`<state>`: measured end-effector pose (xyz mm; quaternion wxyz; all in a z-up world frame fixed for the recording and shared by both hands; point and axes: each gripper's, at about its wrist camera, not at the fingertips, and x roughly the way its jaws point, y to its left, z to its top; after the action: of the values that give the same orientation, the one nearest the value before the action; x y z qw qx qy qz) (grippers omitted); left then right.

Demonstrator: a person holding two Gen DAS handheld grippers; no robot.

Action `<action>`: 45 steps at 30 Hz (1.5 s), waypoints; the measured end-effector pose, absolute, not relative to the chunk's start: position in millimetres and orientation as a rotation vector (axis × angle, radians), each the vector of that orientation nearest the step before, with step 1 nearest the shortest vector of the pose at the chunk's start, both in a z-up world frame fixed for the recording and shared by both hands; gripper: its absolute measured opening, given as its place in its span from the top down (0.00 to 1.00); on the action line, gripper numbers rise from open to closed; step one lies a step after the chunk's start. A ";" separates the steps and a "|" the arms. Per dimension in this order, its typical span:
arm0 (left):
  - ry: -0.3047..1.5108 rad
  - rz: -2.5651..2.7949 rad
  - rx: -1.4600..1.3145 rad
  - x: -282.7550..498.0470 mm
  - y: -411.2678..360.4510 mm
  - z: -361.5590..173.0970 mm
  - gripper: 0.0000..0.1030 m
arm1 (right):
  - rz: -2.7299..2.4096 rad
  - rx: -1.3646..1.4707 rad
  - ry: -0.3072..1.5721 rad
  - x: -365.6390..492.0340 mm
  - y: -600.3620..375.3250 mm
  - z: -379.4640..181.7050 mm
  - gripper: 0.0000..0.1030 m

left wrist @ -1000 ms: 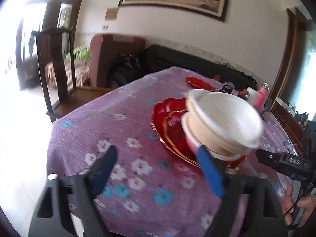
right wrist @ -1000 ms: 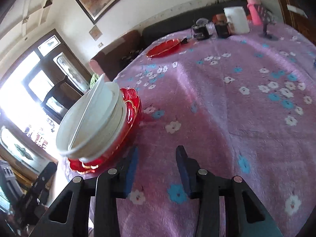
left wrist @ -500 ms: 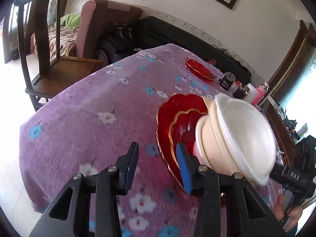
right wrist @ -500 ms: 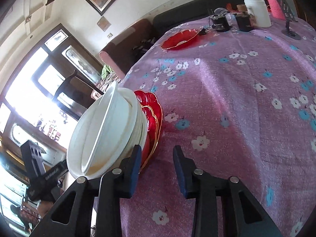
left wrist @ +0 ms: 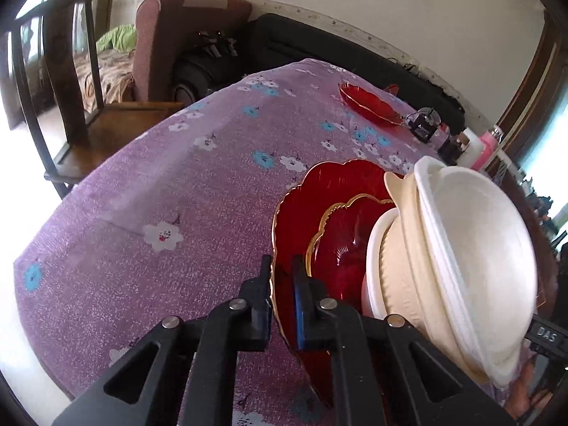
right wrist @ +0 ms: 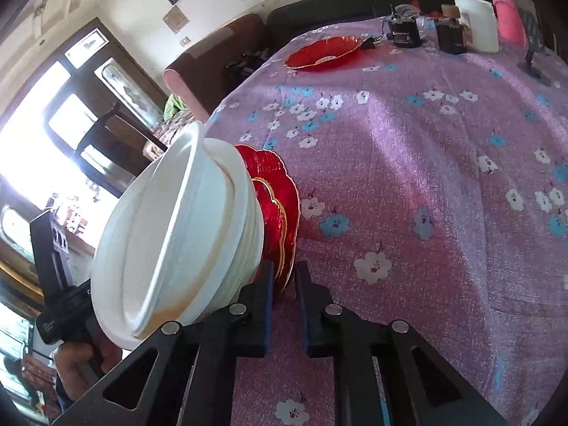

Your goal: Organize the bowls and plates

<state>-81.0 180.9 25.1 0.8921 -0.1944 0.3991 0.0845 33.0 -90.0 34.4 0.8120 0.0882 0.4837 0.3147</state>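
Note:
Several white bowls (left wrist: 461, 248) sit nested on a small gold-rimmed red plate (left wrist: 340, 248), which lies on a larger scalloped red plate (left wrist: 301, 213) over the purple flowered tablecloth (left wrist: 177, 195). My left gripper (left wrist: 280, 266) is shut on the near rim of the large red plate. In the right wrist view the same bowls (right wrist: 170, 230) and red plates (right wrist: 280, 191) fill the left side, and my right gripper (right wrist: 284, 273) is shut on the plates' rim on the opposite side. Whether the stack rests on the cloth is hidden.
Another red plate (right wrist: 323, 53) lies alone at the far end. Beyond it stand black gadgets (right wrist: 403, 32), a white jug (right wrist: 475, 25) and a pink bottle (right wrist: 511, 17). A wooden chair (left wrist: 71, 71) and a sofa (left wrist: 319, 53) flank the table. A hand (right wrist: 78, 355) holds the left gripper's handle.
Both grippers moved in to the stack from either side and their jaws went from open to shut on the red plate rim. The stack now looms closer in both views.

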 end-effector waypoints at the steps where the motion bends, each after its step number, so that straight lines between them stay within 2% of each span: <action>1: 0.832 0.171 -0.412 -80.3 179.8 25.4 0.91 | 0.670 0.189 1.030 32.9 -92.0 34.3 0.87; 8: 0.860 0.139 -0.363 -61.6 139.6 27.5 0.92 | 0.622 0.225 1.019 34.2 -132.9 33.3 0.87; 22: 0.944 -0.009 -0.214 11.9 -7.5 22.6 0.89 | 0.379 0.334 0.951 54.0 -278.0 38.4 0.88; 30: 0.911 0.002 -0.205 26.4 -13.6 19.2 0.88 | 0.358 0.351 0.908 59.7 -286.9 30.0 0.88; 33: 0.916 -0.033 -0.286 19.5 -0.2 18.4 0.80 | 0.381 0.365 0.904 58.4 -289.0 29.4 0.86; 35: 0.896 -0.042 -0.293 9.2 3.1 21.1 0.70 | 0.388 0.384 0.905 55.6 -293.0 28.0 0.86; 37: 0.872 -0.034 -0.286 -2.4 3.7 24.2 0.56 | 0.377 0.378 0.881 46.9 -298.9 34.0 0.86; 41: 0.810 -0.049 -0.267 -32.7 -0.3 27.8 0.43 | 0.361 0.370 0.827 20.9 -309.3 42.8 0.83; 43: 0.753 -0.047 -0.220 -53.6 -9.0 30.0 0.33 | 0.348 0.371 0.804 7.0 -311.8 43.2 0.83; 45: 0.685 -0.026 -0.156 -72.0 -19.9 34.1 0.31 | 0.351 0.357 0.776 -9.0 -307.3 43.2 0.83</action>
<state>-72.0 -19.9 34.1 0.9389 -0.0764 0.3354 -0.0129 -9.0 -307.3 43.2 0.8954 0.1722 0.3742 0.1691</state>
